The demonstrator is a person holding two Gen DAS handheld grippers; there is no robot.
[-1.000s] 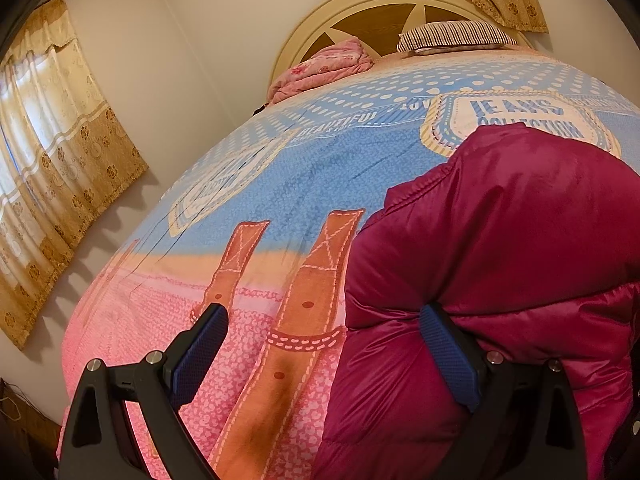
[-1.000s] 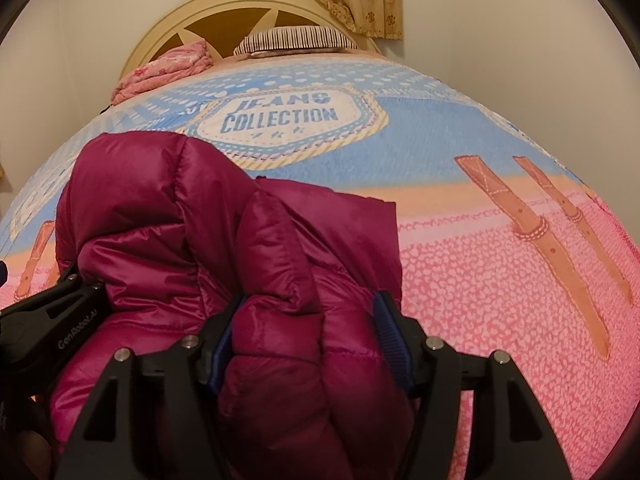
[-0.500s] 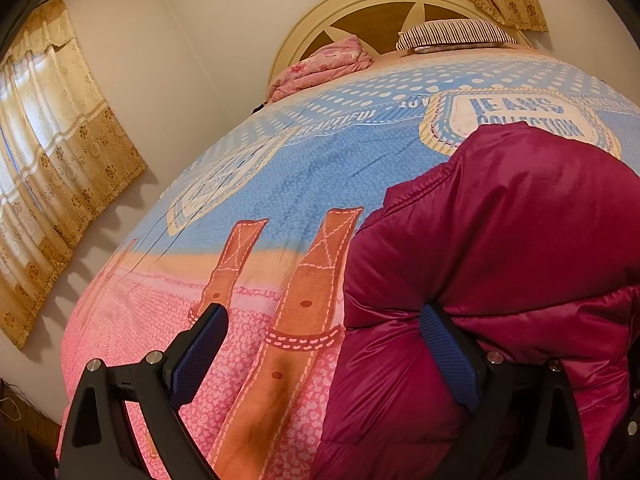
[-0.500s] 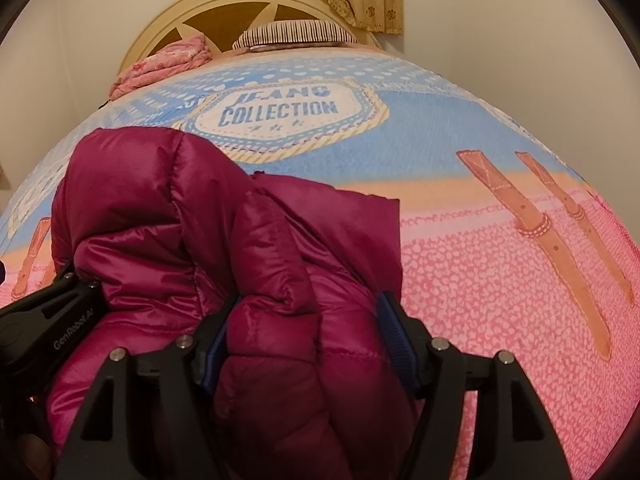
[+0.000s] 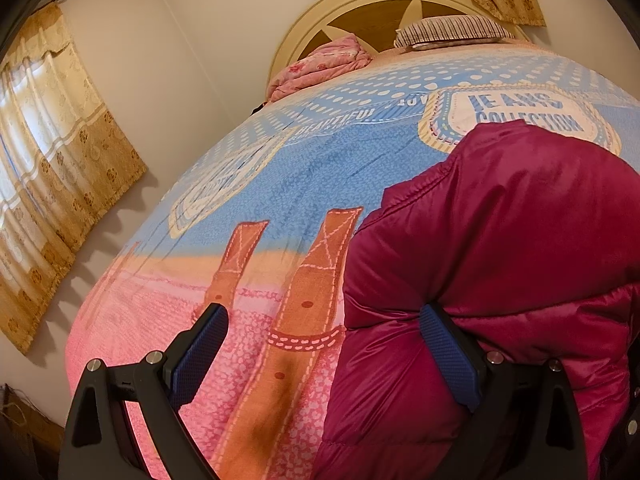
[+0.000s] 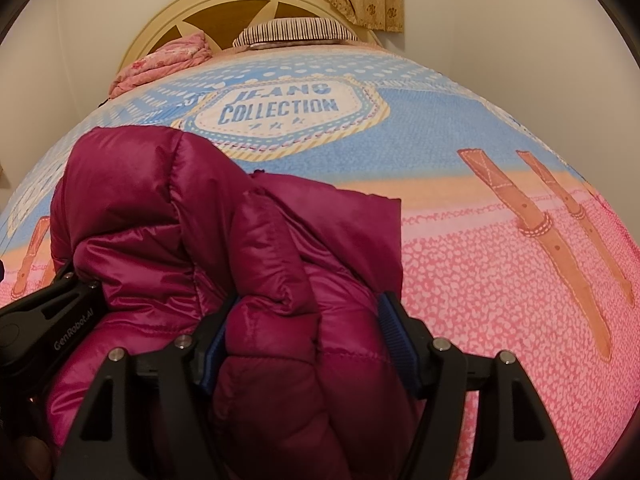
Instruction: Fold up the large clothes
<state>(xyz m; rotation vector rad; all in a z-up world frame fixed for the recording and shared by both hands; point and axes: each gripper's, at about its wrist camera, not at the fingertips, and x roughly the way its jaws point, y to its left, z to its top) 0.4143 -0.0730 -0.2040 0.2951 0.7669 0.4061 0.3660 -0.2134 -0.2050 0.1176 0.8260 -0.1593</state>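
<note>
A magenta puffer jacket [image 5: 500, 248] lies bunched on the bed; it also shows in the right wrist view [image 6: 168, 208]. My left gripper [image 5: 324, 352] is open wide at the jacket's left edge; its right finger [image 5: 448, 356] presses into the jacket and its left finger [image 5: 200, 352] hangs over the bedspread. My right gripper [image 6: 308, 336] is shut on a thick fold of the jacket [image 6: 288, 320]. The left gripper's body [image 6: 48, 320] shows at the lower left of the right wrist view.
The bed has a pink and blue "Jeans Collection" bedspread [image 6: 480, 280]. A striped pillow [image 6: 292, 32] and a folded pink blanket [image 6: 160, 64] lie by the headboard [image 6: 224, 12]. A curtain [image 5: 52, 168] and wall stand left of the bed.
The right gripper has moved slightly with the jacket fold in it, and its view has tilted down a little. The left gripper has not moved.
</note>
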